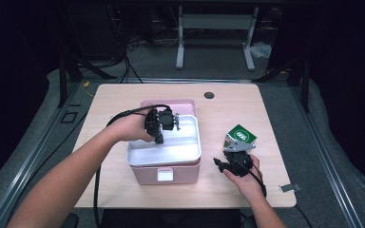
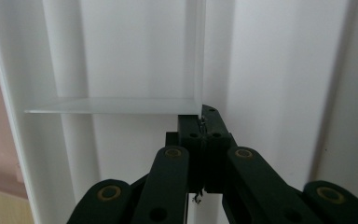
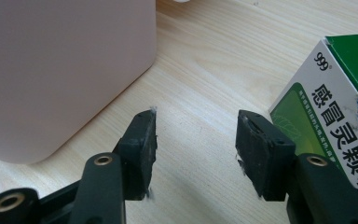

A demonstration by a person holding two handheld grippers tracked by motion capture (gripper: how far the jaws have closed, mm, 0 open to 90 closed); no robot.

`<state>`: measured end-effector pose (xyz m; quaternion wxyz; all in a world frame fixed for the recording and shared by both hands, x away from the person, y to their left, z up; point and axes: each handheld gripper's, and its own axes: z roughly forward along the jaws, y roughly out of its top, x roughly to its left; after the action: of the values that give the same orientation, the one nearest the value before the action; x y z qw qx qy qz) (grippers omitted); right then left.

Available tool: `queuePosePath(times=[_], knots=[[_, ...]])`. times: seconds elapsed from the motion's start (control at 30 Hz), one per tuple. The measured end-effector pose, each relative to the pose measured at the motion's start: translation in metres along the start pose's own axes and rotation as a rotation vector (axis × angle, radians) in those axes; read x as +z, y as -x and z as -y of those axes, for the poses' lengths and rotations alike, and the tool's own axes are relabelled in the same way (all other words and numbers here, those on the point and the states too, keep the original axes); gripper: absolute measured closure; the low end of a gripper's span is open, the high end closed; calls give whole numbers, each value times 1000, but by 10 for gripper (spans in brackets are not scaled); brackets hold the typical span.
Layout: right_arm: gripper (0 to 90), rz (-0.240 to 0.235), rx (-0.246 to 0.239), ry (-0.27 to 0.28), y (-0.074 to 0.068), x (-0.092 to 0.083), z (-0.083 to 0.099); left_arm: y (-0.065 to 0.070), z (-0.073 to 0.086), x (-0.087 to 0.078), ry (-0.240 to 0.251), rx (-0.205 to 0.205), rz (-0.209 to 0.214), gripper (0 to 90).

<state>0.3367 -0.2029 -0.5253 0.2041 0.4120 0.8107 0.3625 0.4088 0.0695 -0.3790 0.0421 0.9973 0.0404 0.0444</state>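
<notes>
High view: left gripper (image 1: pixel 160 124) inside white tray (image 1: pixel 190 151) atop pink box (image 1: pixel 145 175), jaws clamped on tray's thin divider (image 2: pixel 121 105). Right gripper (image 1: pixel 232 159) half open, empty, on table (image 1: pixel 123 99); green medicine carton (image 1: pixel 240 136) just beside.

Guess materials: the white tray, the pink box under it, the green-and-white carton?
White tray: likely moulded plastic, smooth, soft sheen, rounded rim.
Pink box: probably matte plastic, uniform colour, rounded corners.
Carton: printed cardboard, slightly glossy, sharp folded edges.
</notes>
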Motion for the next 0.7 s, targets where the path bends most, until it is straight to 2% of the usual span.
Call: queuePosePath(times=[0.1,0.13,0.17,0.2,0.23,0.27,0.3,0.33,0.37,0.4,0.43,0.47,0.5,0.53,0.57,0.6,0.63,0.7], knots=[[476,-2,4,5,0,0,0,-4,10,-5,-1,-40,5,893],[476,0,4,5,1,-1,0,-9,23,-9,6,-110,10,893],[476,0,4,5,1,-1,0,-9,23,-9,6,-110,10,893],[476,3,4,5,1,-1,0,-18,42,-12,29,-224,28,893],[476,3,4,5,1,-1,0,-18,42,-12,29,-224,28,893],[476,-6,8,7,2,-1,1,-27,63,-15,48,-344,20,893],[476,-6,8,7,2,-1,1,-27,63,-15,48,-344,20,893],[476,2,8,1,2,0,1,-34,85,-17,46,-442,19,893],[476,2,8,1,2,0,1,-34,85,-17,46,-442,19,893],[476,2,9,-1,2,0,1,-40,107,-19,42,-525,19,893],[476,2,9,-1,2,0,1,-40,107,-19,42,-525,19,893],[475,0,10,1,1,1,1,-45,128,-20,46,-594,15,893],[475,0,10,1,1,1,1,-45,128,-20,46,-594,15,893],[474,1,13,1,0,1,0,-48,149,-20,40,-658,17,893],[474,1,13,1,0,1,0,-48,149,-20,40,-658,17,893],[474,4,16,-2,0,1,0,-51,168,-19,25,-722,12,893],[474,4,16,-2,0,1,0,-51,168,-19,25,-722,12,893],[474,6,15,-2,0,1,1,-52,185,-16,17,-759,8,893]])
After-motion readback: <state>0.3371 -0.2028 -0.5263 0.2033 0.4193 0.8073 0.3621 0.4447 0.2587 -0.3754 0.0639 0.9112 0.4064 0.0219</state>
